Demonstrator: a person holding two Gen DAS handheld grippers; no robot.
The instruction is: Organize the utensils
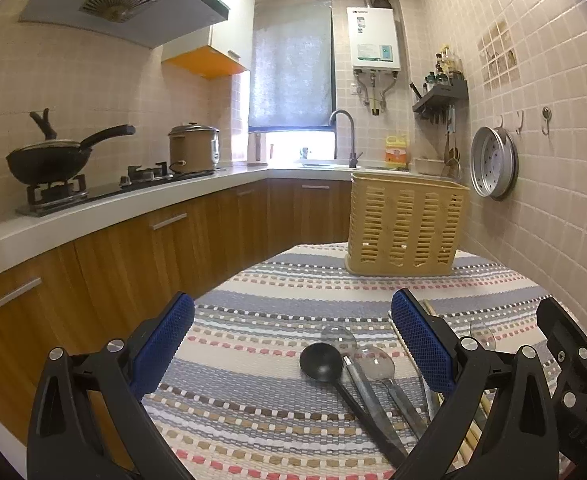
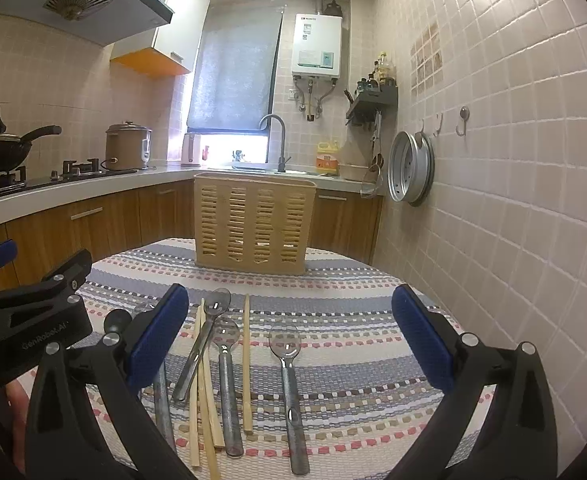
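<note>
While both grippers hover with fingers spread wide and nothing held, the striped tablecloth [image 2: 353, 360] carries everything. Slotted yellow basket [image 2: 253, 224] stands upright at far edge. Left gripper [image 1: 293, 344] over black ladle [image 1: 321, 362]; right gripper [image 2: 289, 340] over metal spoons [image 2: 287, 380] and wooden chopsticks [image 2: 246, 364], lying loose near front, well apart from basket.

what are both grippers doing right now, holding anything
Left gripper: open, holding nothing, above the black ladle.
Right gripper: open, holding nothing, above the spoons.
</note>
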